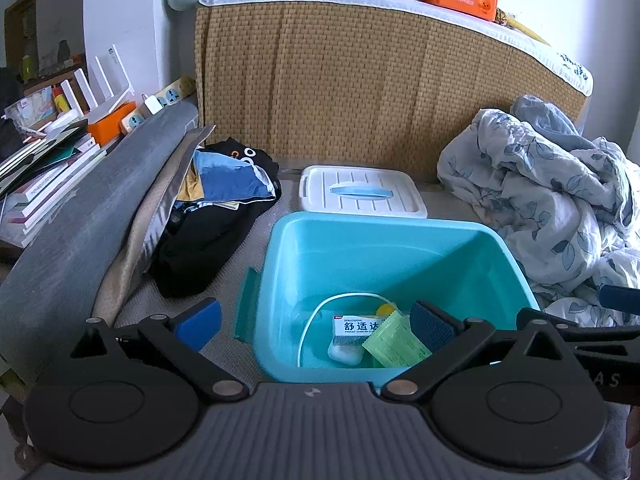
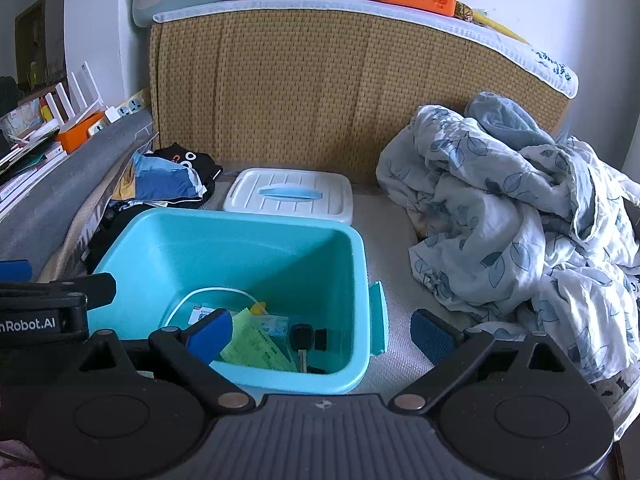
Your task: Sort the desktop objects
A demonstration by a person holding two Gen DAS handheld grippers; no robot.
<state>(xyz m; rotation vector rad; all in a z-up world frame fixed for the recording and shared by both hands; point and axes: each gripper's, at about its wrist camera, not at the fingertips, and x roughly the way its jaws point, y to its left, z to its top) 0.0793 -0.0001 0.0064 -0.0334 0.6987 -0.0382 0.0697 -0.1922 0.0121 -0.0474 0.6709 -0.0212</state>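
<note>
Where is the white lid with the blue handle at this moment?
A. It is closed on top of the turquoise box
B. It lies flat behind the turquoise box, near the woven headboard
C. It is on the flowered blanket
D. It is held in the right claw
B: the white lid lies flat behind the open turquoise box, in front of the woven headboard, and neither claw holds it.

Turquoise plastic bin (image 1: 384,256), rectangular, open-topped, upright, low centre of the left wrist view. Contents, bottom of bin: white looped cable (image 1: 316,312), white-and-blue medicine box (image 1: 354,326), pale green leaflet (image 1: 396,344), white oval item (image 1: 345,354), black car key (image 2: 302,340). White ribbed lid (image 1: 362,192) with blue handle, flat, just behind the bin.
</note>
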